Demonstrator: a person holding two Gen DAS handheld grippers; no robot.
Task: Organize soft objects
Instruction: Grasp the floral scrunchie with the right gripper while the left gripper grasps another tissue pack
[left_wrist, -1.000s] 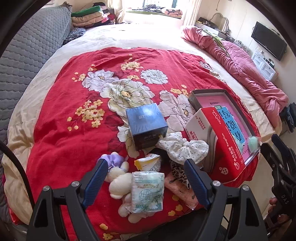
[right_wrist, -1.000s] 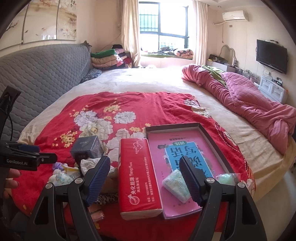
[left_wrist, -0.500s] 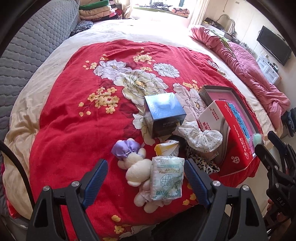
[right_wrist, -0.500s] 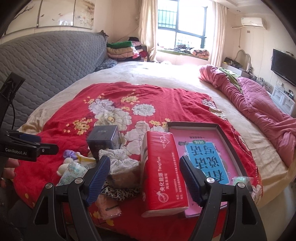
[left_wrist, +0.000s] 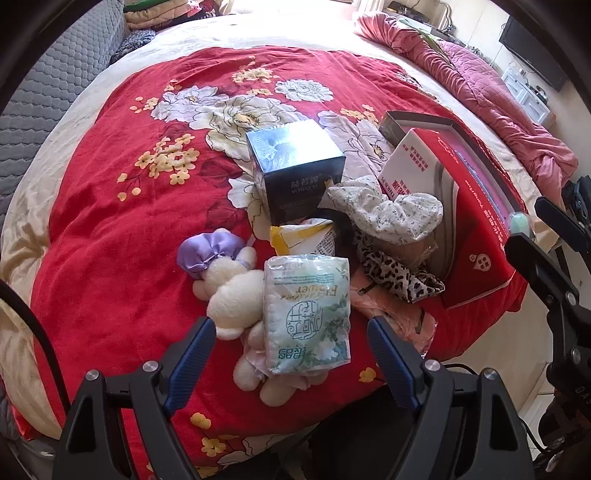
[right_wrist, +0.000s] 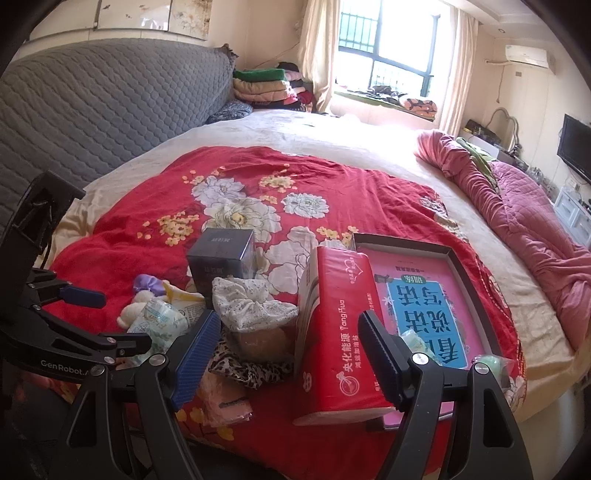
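Observation:
A pile of soft things lies on the red floral blanket (left_wrist: 110, 229). A white-green tissue pack (left_wrist: 308, 314) rests on a cream plush toy (left_wrist: 231, 295) with a purple cap. Beside them lie a white floral scrunchie (left_wrist: 388, 210), a leopard-print cloth (left_wrist: 395, 275), a yellow packet (left_wrist: 303, 236) and a pink wrapper (left_wrist: 391, 314). My left gripper (left_wrist: 291, 343) is open, just short of the tissue pack. My right gripper (right_wrist: 288, 350) is open and empty before the red tissue package (right_wrist: 338, 325).
A dark blue box (left_wrist: 295, 166) stands behind the pile. A dark tray (right_wrist: 461, 266) with a pink book and small packs lies at the right. A rumpled pink quilt (right_wrist: 517, 206) and a grey headboard (right_wrist: 92, 103) border the bed.
Both grippers have moved forward and closer to the pile. The left gripper now stands near the tissue pack. Nothing on the blanket has moved.

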